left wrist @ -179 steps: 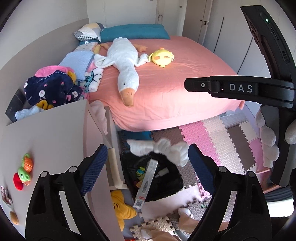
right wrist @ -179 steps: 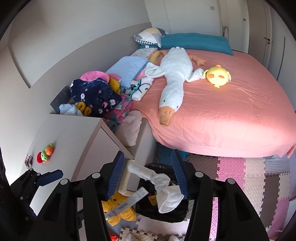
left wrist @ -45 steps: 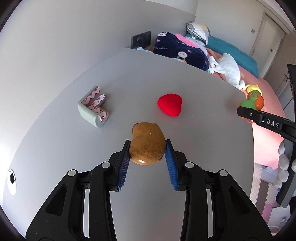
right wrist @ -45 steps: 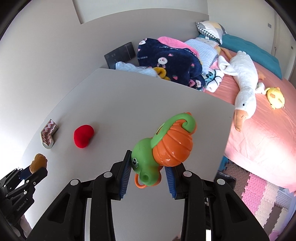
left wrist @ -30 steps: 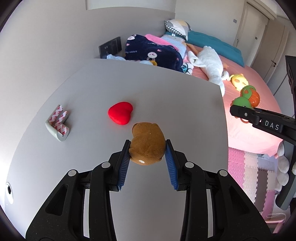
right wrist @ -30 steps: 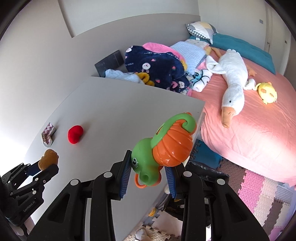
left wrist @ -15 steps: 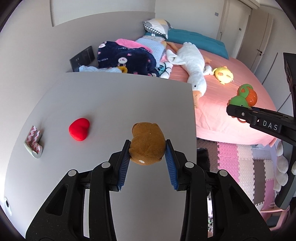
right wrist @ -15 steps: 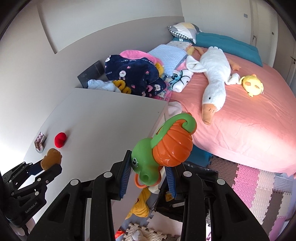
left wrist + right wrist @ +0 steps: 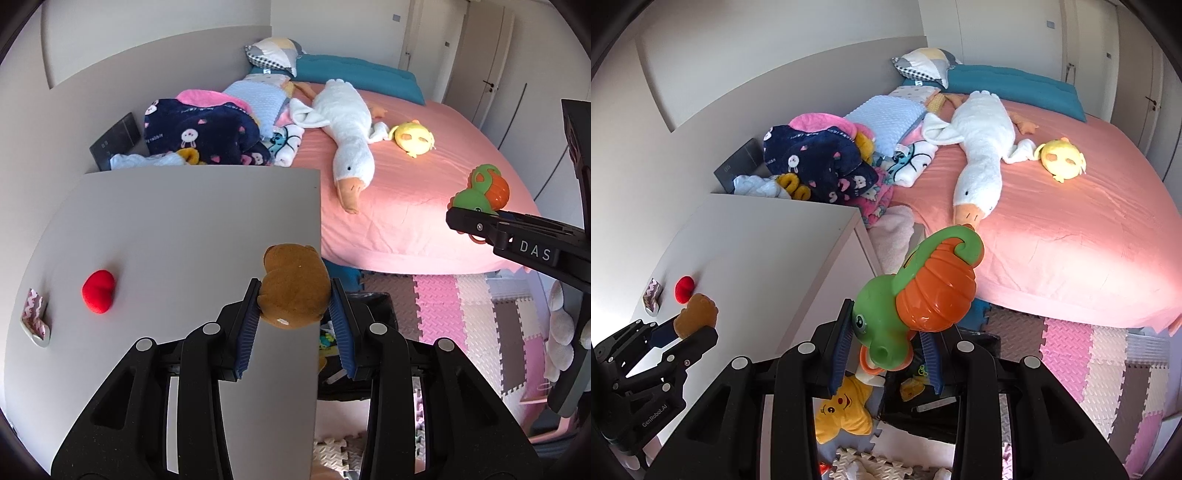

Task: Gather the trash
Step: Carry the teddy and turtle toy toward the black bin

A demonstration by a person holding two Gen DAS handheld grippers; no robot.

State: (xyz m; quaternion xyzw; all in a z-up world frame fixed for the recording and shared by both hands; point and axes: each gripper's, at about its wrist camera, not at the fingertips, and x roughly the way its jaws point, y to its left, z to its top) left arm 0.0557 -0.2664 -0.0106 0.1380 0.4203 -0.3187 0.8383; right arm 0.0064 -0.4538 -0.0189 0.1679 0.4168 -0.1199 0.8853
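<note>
Swung since a moment ago from over the grey cabinet top (image 9: 177, 229) toward its bed-side edge. Left wrist view: left gripper (image 9: 295, 317) pinching a brown plush bear-shaped toy (image 9: 293, 291), held right at that edge; black bin (image 9: 369, 317) just beyond the edge and below, partly hidden. Red heart-shaped plush (image 9: 98, 291) back on the cabinet top.

Right wrist view: right gripper (image 9: 886, 354) clamped on a green-and-orange plastic snail toy (image 9: 919, 291), long axis tilted up-right, directly above the bin, nearer than the left.

Brown plush (image 9: 294, 291) in left hand-held gripper (image 9: 294, 325)
</note>
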